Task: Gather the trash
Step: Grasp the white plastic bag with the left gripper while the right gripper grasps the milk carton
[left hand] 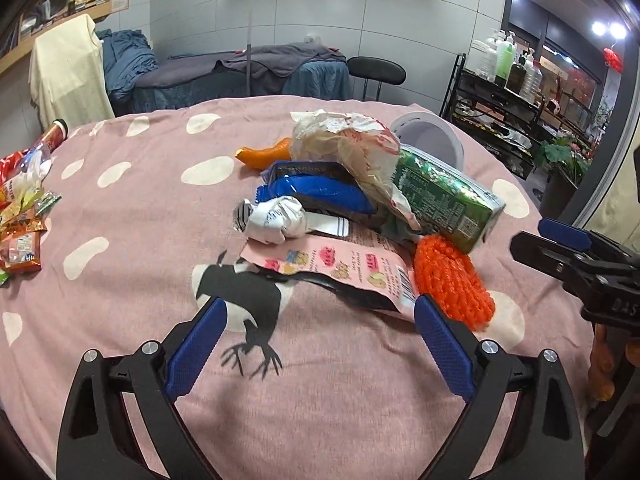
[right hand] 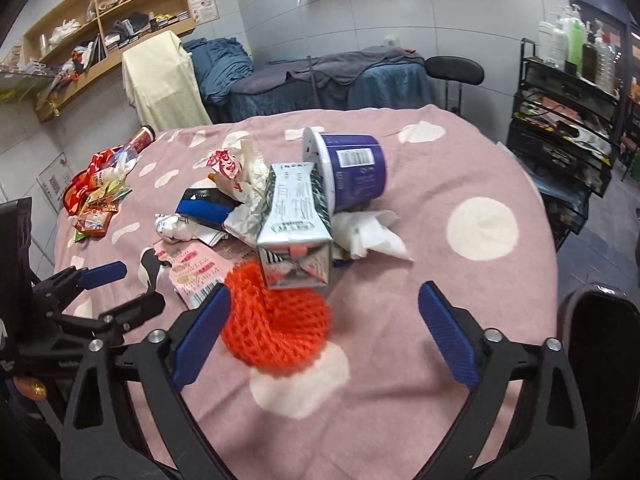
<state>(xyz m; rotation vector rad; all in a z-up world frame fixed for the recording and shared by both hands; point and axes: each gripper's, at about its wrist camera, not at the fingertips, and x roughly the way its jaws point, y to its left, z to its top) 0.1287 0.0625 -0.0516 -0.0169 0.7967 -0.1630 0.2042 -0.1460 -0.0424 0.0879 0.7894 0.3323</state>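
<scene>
A heap of trash lies mid-table: a pink snack bag (left hand: 340, 268), an orange foam net (left hand: 452, 280), a green milk carton (left hand: 444, 196), a blue packet (left hand: 316, 192), a crumpled white wrapper (left hand: 272, 220) and a crumpled paper bag (left hand: 348, 148). My left gripper (left hand: 320, 316) is open and empty, just short of the pink bag. In the right wrist view the carton (right hand: 292, 232), the net (right hand: 276, 324), a tipped purple tub (right hand: 352, 168) and white tissue (right hand: 372, 236) show. My right gripper (right hand: 324, 308) is open and empty, around the net's near side.
The table wears a pink spotted cloth (left hand: 132, 240). More snack wrappers (left hand: 20, 216) and a red can (left hand: 56, 136) lie at its far left. A massage bed (left hand: 240, 76), a stool (left hand: 376, 72) and a bottle rack (left hand: 504, 92) stand beyond.
</scene>
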